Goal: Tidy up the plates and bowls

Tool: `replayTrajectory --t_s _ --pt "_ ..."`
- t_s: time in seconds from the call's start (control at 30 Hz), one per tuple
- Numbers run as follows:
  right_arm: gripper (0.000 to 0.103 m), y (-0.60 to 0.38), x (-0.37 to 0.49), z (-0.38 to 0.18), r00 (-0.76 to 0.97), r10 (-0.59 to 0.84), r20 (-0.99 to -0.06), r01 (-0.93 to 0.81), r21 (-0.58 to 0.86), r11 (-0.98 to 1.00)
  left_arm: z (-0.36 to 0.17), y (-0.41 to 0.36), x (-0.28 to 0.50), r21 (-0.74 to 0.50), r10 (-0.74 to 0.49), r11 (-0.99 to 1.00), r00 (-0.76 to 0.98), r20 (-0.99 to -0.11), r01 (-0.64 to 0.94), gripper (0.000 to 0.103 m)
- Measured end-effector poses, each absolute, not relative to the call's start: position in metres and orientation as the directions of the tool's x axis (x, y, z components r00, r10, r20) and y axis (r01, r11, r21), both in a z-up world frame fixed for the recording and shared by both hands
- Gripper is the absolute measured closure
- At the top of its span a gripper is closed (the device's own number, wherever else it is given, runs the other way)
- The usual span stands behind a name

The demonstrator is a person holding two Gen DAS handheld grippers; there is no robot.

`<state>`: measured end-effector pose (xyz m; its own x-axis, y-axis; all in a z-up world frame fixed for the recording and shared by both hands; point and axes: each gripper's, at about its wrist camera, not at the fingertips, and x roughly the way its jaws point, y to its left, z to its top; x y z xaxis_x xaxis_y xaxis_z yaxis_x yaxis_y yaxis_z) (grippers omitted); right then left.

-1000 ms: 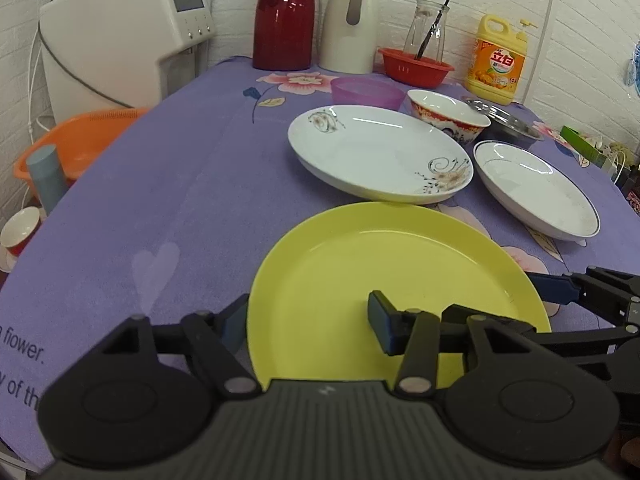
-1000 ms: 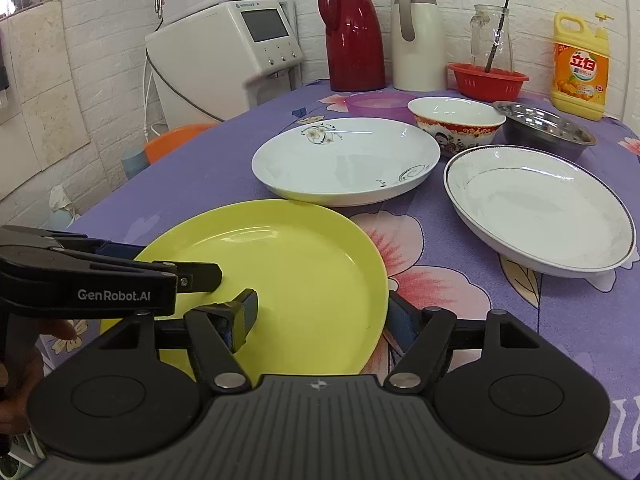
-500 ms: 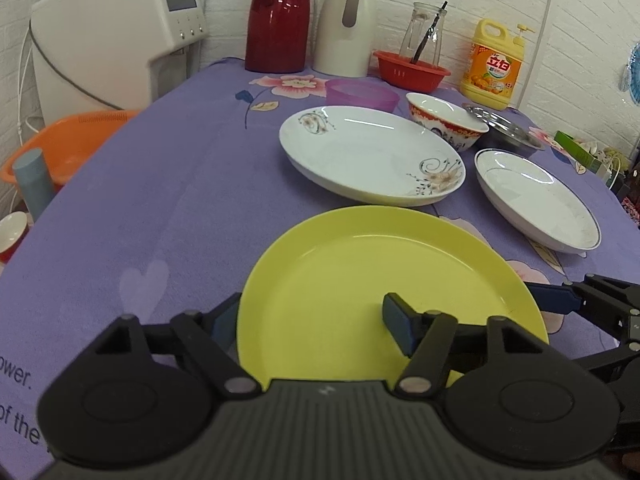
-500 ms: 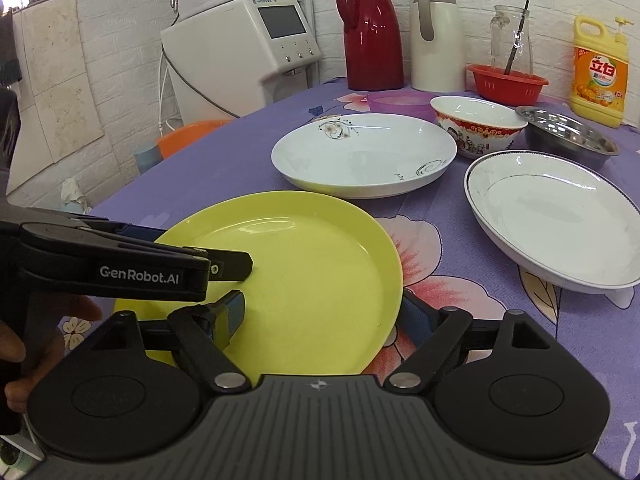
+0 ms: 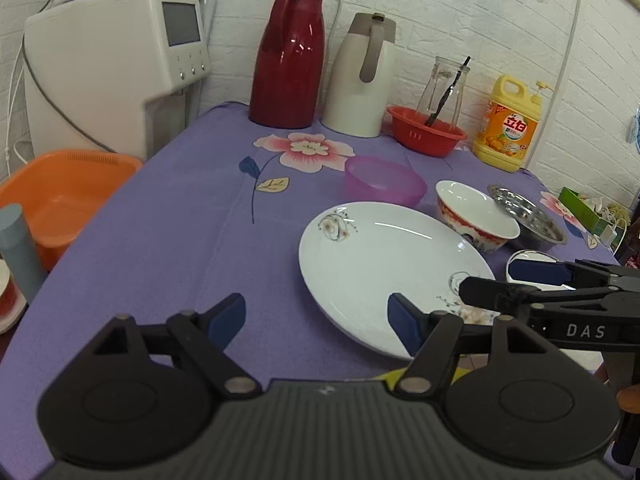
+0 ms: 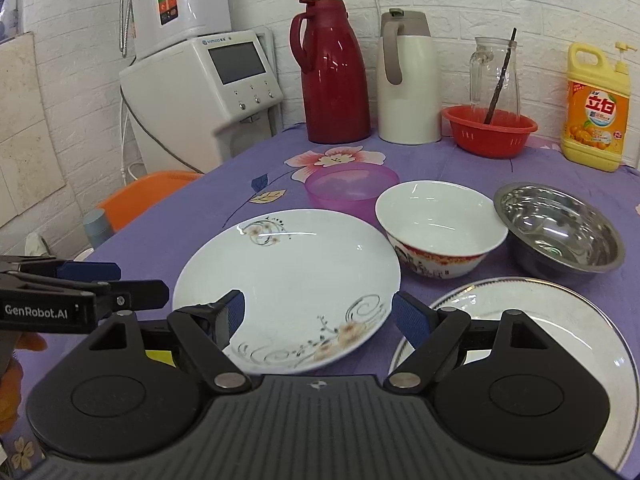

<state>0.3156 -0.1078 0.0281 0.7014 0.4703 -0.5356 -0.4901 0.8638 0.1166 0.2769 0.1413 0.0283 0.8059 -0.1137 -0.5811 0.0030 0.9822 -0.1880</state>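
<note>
**Both grippers let go of the yellow plate and move on to the flowered one**

A moment ago both grippers sat at the yellow plate (image 6: 159,357), one on each side of it. Now only a thin yellow bit of that plate peeks out under the grippers, close to the near edge of the table. It looks set down and done.

The left gripper (image 5: 316,322) has just been opening its jaws. They stand wide now, with nothing between them. The right gripper (image 6: 318,316) is wide and empty too.

Both now hang over the near rim of the white flowered plate (image 6: 296,276). I think this plate is next, maybe to go on top of the yellow one.

The flowered plate is crowded on its far side. The purple bowl (image 6: 352,188) and the red-patterned bowl (image 6: 440,224) sit just beside it. The silver-rimmed plate (image 6: 560,312) lies close on the right, and the steel bowl (image 6: 560,228) sits behind that.

On the left there is lots of bare purple cloth (image 5: 160,220). That is the safest side to move on. The two grippers are near each other, so they could bump.
</note>
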Motion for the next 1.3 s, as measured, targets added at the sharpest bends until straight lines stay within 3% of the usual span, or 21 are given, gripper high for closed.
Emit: replayTrajectory --t_s 0.27,0.67,1.07,1.3 --pt "0.000 -0.095 0.365 0.005 0.667 0.432 -0.607 -0.458 0.122 0.880 0.017 0.157 0.326 -0.246 -0.097 0.967 0.797 -0.596 -0.067 0.032" --pt "0.000 -0.084 0.364 -0.003 0.643 0.480 -0.597 -0.510 0.134 0.850 0.001 0.156 0.339 -0.247 -0.111 0.967 0.760 -0.640 -0.066 0.032" --pt "0.000 -0.078 0.356 -0.007 0.630 0.483 -0.608 -0.567 0.065 0.821 -0.003 0.135 0.344 -0.127 -0.050 0.991 0.761 -0.647 -0.043 0.032" --pt "0.000 -0.076 0.355 -0.008 0.633 0.487 -0.601 -0.574 0.058 0.817 -0.003 0.134 0.345 -0.124 -0.048 0.991 0.761 -0.647 -0.042 0.032"
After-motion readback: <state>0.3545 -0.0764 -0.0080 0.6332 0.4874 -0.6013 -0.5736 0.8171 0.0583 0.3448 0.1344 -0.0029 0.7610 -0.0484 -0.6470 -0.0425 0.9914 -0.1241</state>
